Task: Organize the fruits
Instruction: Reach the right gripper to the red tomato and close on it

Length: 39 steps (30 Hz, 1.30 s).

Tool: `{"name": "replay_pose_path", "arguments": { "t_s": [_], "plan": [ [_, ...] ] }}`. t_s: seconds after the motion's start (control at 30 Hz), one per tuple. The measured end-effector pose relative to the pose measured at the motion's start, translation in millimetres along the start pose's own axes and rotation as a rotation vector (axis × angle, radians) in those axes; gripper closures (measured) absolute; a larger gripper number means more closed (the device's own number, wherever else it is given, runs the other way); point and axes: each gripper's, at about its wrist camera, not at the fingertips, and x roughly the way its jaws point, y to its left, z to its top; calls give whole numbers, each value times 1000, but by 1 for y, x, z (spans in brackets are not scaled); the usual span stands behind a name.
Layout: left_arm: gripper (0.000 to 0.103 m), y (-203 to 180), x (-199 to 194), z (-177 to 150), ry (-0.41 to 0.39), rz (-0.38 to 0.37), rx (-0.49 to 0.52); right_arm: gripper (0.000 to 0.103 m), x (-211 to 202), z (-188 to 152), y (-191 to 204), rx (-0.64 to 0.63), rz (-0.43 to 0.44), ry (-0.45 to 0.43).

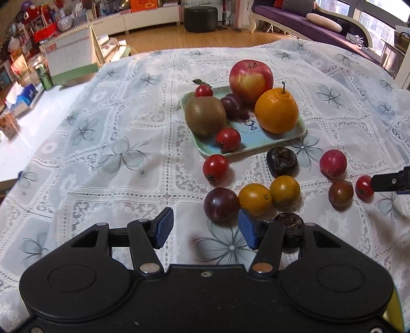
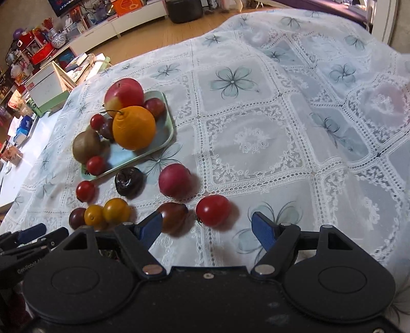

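A pale green tray holds an apple, an orange, a kiwi, plums and small red tomatoes. Loose fruit lies on the cloth in front of it: a dark purple plum, two small oranges, red tomatoes, a red plum and dark wrinkled fruits. My left gripper is open and empty just before the purple plum. My right gripper is open and empty, with a red tomato just beyond its fingertips and a brownish tomato near its left finger.
The table wears a white lace cloth with grey flowers. Boxes and a green can stand past its left edge. A dark ottoman and a purple sofa stand behind.
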Motion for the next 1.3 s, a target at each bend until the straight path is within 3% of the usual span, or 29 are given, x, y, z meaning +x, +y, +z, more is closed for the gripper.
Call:
{"name": "replay_pose_path", "arguments": {
  "t_s": [0.27, 0.37, 0.5, 0.63, 0.73, 1.2, 1.27, 1.3],
  "plan": [
    [43, -4, 21, 12, 30, -2, -7, 29, -1, -1, 0, 8, 19, -44],
    [43, -7, 28, 12, 49, 10, -3, 36, -2, -1, 2, -6, 24, -52],
    [44, -5, 32, 10, 50, 16, -8, 57, 4, -1, -1, 5, 21, -24],
    [49, -3, 31, 10, 42, -9, -11, 63, 11, 2, -7, 49, 30, 7],
    [59, -4, 29, 7, 39, -44, -7, 65, 13, 2, -8, 60, 18, 3],
    [54, -14, 34, 14, -11, 14, 47, 61, 35, 7, -6, 77, -7, 14],
    [54, -13, 35, 15, -22, 5, 44, 64, 35, 6, -6, 76, -6, 16],
    [60, -11, 35, 15, -25, -12, 39, 65, 34, 6, -6, 74, -4, 12]
  ]
}}
